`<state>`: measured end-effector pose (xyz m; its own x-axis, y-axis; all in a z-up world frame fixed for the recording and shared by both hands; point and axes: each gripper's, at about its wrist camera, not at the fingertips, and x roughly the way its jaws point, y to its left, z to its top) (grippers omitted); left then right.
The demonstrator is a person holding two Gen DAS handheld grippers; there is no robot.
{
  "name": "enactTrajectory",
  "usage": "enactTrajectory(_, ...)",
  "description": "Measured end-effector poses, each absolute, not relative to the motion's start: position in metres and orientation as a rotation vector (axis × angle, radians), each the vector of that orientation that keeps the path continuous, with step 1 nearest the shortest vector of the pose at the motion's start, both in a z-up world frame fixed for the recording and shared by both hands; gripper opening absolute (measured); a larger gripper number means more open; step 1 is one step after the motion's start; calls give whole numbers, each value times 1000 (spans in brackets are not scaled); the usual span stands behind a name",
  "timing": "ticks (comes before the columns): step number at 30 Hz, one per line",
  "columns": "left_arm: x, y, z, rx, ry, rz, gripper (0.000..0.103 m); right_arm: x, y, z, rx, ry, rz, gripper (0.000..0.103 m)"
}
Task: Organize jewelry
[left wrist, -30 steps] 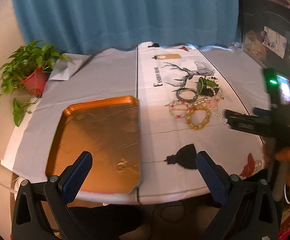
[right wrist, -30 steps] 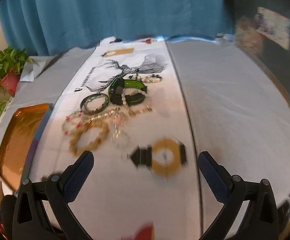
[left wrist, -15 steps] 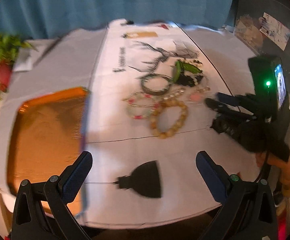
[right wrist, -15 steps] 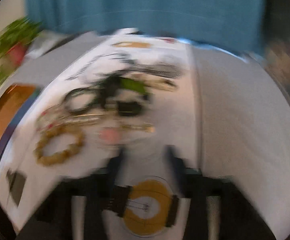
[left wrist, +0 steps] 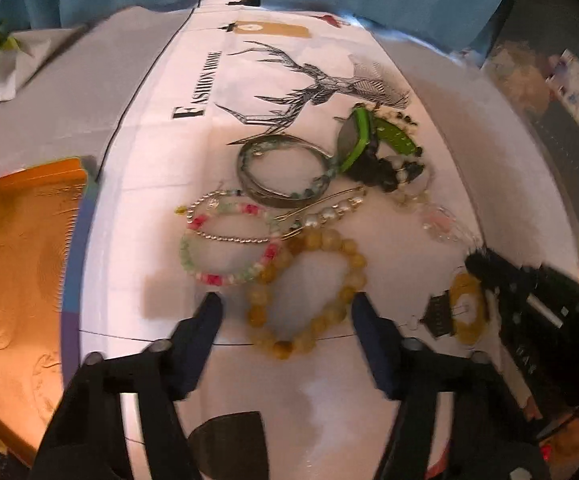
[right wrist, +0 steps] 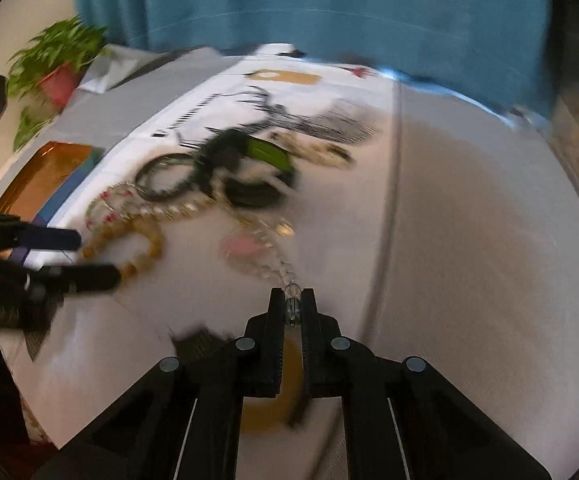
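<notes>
A pile of jewelry lies on the printed tablecloth. My left gripper [left wrist: 287, 306] is open, its fingers on either side of a yellow bead bracelet [left wrist: 309, 288], low over it. Beyond lie a pink and green bead bracelet [left wrist: 229, 240], a grey bangle [left wrist: 281, 168] and a green bangle [left wrist: 363, 136]. My right gripper [right wrist: 292, 304] is shut on the end of a clear bead bracelet with a pink charm [right wrist: 249, 250]. It also shows in the left wrist view [left wrist: 485, 268]. The orange tray [left wrist: 13, 280] is at the left.
A potted plant [right wrist: 55, 68] stands at the far left corner by the blue curtain [right wrist: 309, 4]. The table edge is close below both grippers. The left gripper shows in the right wrist view [right wrist: 85, 256] beside the yellow bracelet [right wrist: 129, 246].
My left gripper swung right from the tray and came down around the yellow bracelet, narrowing. My right gripper moved in and shut on the clear bead bracelet.
</notes>
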<state>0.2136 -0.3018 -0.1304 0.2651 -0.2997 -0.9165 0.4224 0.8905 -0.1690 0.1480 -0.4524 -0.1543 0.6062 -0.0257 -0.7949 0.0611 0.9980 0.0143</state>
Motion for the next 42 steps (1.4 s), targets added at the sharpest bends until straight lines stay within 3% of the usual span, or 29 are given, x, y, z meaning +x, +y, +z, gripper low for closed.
enactTrajectory(4, 217, -295, -130, 18, 1211, -548, 19, 125, -465, -155, 56, 901, -85, 8)
enactTrajectory(7, 219, -290, -128, -14, 1230, -562, 16, 121, -467, -155, 62, 896, -101, 8)
enactTrajectory(8, 218, -288, -127, -22, 1228, -564, 8, 120, -467, -154, 63, 897, -106, 8)
enactTrajectory(12, 211, -284, -126, 22, 1219, -571, 9, 122, -464, -153, 68, 902, -128, 8)
enactTrajectory(15, 199, -275, -123, 28, 1201, -573, 0, 116, -465, -153, 100, 906, -147, 8)
enactTrajectory(18, 199, -277, -125, 89, 1177, -562, 0, 108, -467, -153, 126, 908, -149, 8)
enactTrajectory(24, 204, -284, -133, 110, 1205, -569, 9, 106, -469, -153, 127, 914, -173, 10)
enactTrajectory(31, 199, -299, -132, 154, 1203, -598, 36, 116, -474, -153, 106, 925, -167, 12)
enactTrajectory(34, 198, -302, -132, 159, 1203, -608, 44, 118, -480, -152, 144, 925, -130, 19)
enactTrajectory(38, 200, -309, -132, 161, 1205, -615, 57, 123, -487, -152, 175, 912, -99, 38)
enactTrajectory(41, 202, -315, -132, 146, 1211, -612, 64, 131, -484, -154, 113, 895, -95, 39)
enactTrajectory(42, 201, -318, -133, 163, 1198, -600, 62, 132, -481, -154, 83, 893, -99, 36)
